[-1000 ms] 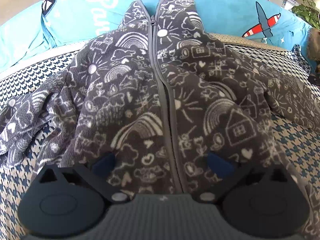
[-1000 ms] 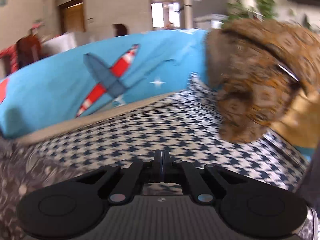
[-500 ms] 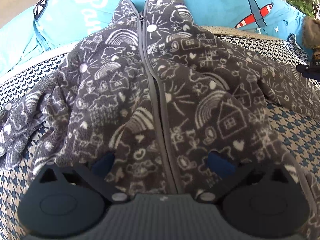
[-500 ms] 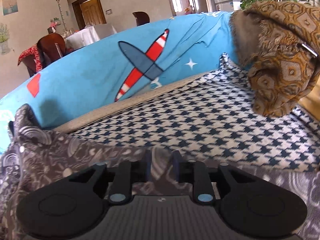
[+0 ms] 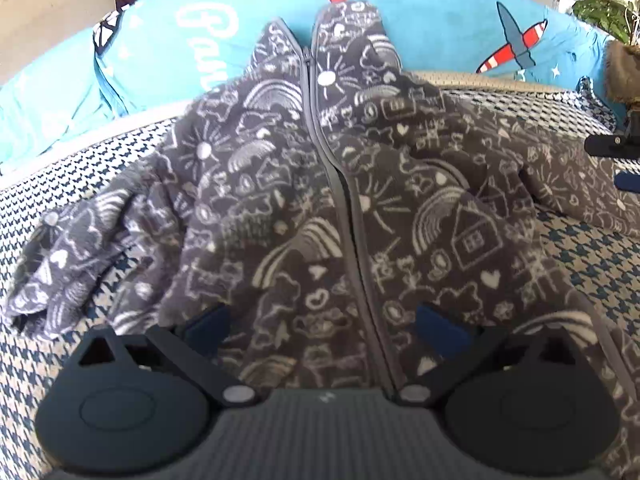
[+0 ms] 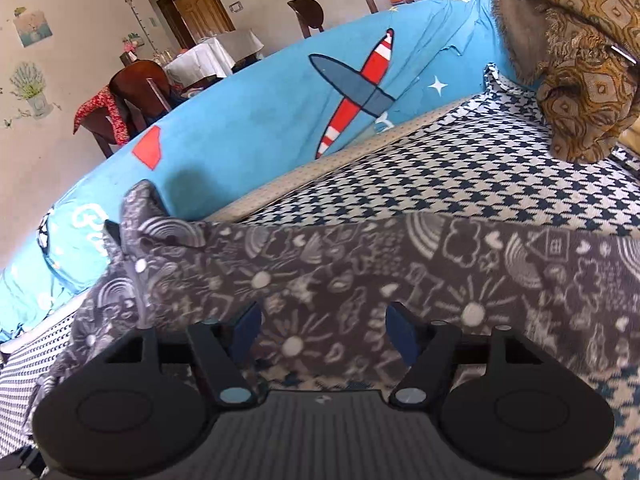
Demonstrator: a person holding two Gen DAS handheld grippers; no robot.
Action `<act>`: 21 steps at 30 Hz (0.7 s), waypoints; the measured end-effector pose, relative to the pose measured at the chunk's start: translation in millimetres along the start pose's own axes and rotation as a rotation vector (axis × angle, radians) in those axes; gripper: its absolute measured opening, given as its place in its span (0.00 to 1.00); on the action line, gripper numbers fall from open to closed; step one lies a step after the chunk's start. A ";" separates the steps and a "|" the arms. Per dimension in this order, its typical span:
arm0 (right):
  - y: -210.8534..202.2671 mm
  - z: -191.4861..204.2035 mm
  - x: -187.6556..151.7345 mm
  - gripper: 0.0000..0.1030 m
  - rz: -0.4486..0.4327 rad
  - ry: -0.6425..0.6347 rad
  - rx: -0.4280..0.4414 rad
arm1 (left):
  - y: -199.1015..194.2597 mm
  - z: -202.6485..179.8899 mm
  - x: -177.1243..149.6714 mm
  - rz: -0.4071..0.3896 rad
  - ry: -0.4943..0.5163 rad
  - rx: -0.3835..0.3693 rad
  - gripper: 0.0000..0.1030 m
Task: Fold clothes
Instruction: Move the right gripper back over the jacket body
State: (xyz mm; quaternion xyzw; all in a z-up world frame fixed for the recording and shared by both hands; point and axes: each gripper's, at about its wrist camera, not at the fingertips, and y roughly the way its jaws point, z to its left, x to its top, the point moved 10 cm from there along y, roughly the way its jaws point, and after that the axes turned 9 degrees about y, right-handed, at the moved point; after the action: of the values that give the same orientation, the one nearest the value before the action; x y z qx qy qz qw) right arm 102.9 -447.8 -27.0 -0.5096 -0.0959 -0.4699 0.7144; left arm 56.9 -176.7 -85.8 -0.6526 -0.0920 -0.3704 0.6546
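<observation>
Across the upper frame we see a blue cover [image 5: 440, 40] printed with a red-striped plane [image 6: 356, 96]. Below it lies a houndstooth cloth [image 6: 460, 176]. At upper right a brown patterned fabric [image 6: 580, 60] hangs. At upper left, a dark wooden chair [image 6: 136, 92] and a white-clothed table [image 6: 212, 56].

My left camera is looking low and close over the jacket's [image 5: 320, 208] hem, facing up its zip toward the blue cushion [image 5: 440, 32]. My right camera is sitting just beside one sleeve [image 6: 400, 272], looking across it. Both are sharing the jacket, cushion and checked cover [image 6: 460, 176].
</observation>
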 end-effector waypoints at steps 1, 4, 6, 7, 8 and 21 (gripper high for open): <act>-3.2 2.2 -5.0 0.70 0.004 -0.001 0.007 | -3.7 3.6 0.2 -0.010 0.001 0.007 1.00; -13.0 8.9 -20.1 0.70 0.018 -0.005 0.027 | -12.4 13.7 -3.6 -0.024 -0.008 0.025 1.00; -19.5 13.3 -30.1 0.70 0.027 -0.008 0.041 | -17.3 18.8 -8.7 -0.027 -0.017 0.020 1.00; -22.8 15.5 -35.1 0.70 0.031 -0.009 0.048 | -19.7 21.1 -11.5 -0.028 -0.021 0.018 1.00; -26.1 17.7 -40.1 0.70 0.036 -0.011 0.055 | -22.0 23.4 -14.4 -0.030 -0.024 0.017 1.00; -71.5 45.7 -102.4 0.70 0.059 -0.083 0.132 | -59.8 54.4 -63.1 -0.087 -0.056 0.074 1.00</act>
State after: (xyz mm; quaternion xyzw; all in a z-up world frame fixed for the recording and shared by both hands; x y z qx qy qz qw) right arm 8.3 -354.5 -23.3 -0.4830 -0.1414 -0.4198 0.7553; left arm -4.2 -95.9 -69.8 -0.6335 -0.1524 -0.3765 0.6586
